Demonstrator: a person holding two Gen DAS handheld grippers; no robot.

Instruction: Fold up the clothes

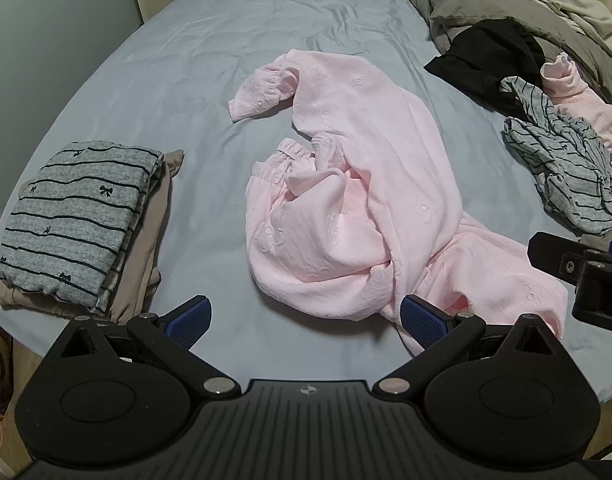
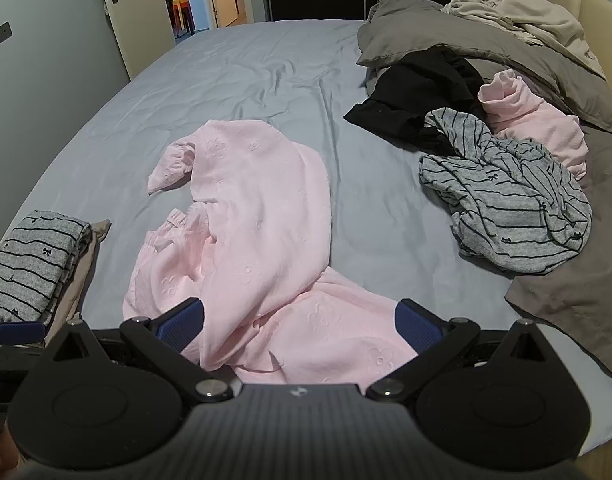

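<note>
Your crumpled pale-pink embossed garment (image 1: 345, 184) runs lengthwise away from you on the bed; right gripper (image 2: 300, 326) hangs over its near end, left gripper (image 1: 304, 322) beside it, both wide, empty.

pink garment (image 1: 361, 184) | crumpled, unfolded | mid-bed; striped grey top (image 1: 72, 220) | folded | left edge

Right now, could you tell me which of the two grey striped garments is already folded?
The grey striped garment at the left edge of the bed, stacked flat on a beige piece; the other striped one lies crumpled on the right.
</note>
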